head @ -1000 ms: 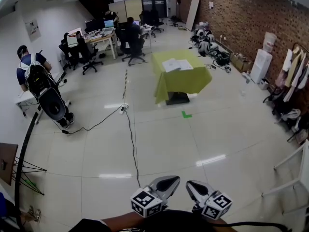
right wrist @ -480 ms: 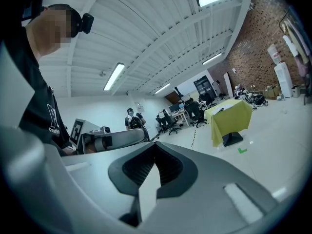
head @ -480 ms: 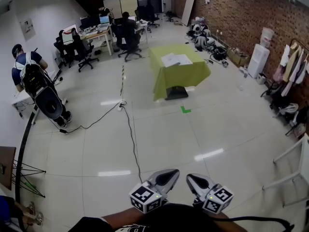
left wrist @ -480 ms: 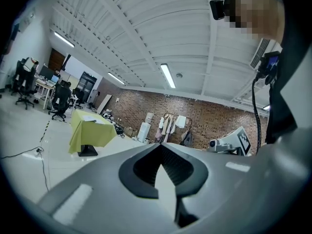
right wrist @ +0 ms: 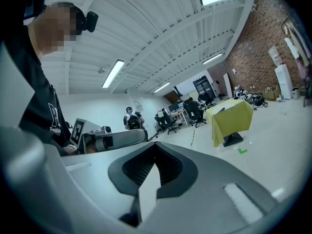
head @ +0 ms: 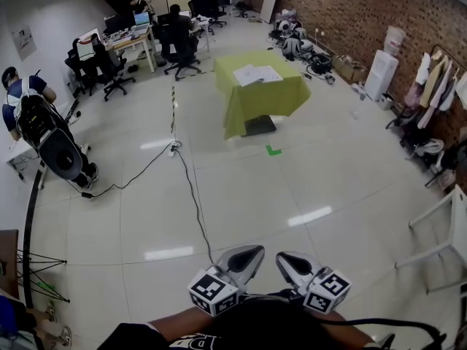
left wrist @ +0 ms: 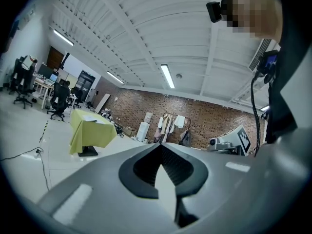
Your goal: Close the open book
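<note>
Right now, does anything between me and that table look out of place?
Only a black cable trailing loose across the floor, left of the straight path to the green table. The book lies open on top; nothing looks spilled or damaged.

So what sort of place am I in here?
Probably an open-plan office or lab: desks and office chairs at the back, a brick wall on the right, and a green-draped table holding the open book.

Open floor (head: 314, 173) reaches the green-draped table (head: 255, 104); a black cable (head: 191, 194) trails across at left.
</note>
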Demonstrator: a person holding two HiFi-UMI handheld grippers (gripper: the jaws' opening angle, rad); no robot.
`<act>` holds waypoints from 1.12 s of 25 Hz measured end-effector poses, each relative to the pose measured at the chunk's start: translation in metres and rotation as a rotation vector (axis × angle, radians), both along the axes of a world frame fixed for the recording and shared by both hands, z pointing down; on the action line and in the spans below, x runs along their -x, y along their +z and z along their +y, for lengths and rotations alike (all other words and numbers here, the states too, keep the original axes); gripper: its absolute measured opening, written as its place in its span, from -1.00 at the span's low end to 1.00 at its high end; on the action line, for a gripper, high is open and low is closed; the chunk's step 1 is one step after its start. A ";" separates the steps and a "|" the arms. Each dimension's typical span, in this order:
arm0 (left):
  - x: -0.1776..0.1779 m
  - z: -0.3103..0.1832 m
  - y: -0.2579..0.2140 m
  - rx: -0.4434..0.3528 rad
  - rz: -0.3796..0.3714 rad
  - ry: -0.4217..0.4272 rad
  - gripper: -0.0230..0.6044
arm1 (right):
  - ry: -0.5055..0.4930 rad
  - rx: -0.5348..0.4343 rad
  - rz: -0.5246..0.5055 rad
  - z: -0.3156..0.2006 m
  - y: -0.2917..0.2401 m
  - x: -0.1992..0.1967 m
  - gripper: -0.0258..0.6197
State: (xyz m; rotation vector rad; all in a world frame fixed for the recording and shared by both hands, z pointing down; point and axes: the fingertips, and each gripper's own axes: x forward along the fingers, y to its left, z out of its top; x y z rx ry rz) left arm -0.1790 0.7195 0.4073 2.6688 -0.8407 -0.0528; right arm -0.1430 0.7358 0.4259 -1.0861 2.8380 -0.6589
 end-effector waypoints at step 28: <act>-0.095 -0.127 0.014 0.034 -0.027 -0.186 -0.90 | -0.153 -0.117 0.082 -0.129 0.000 -0.098 -0.90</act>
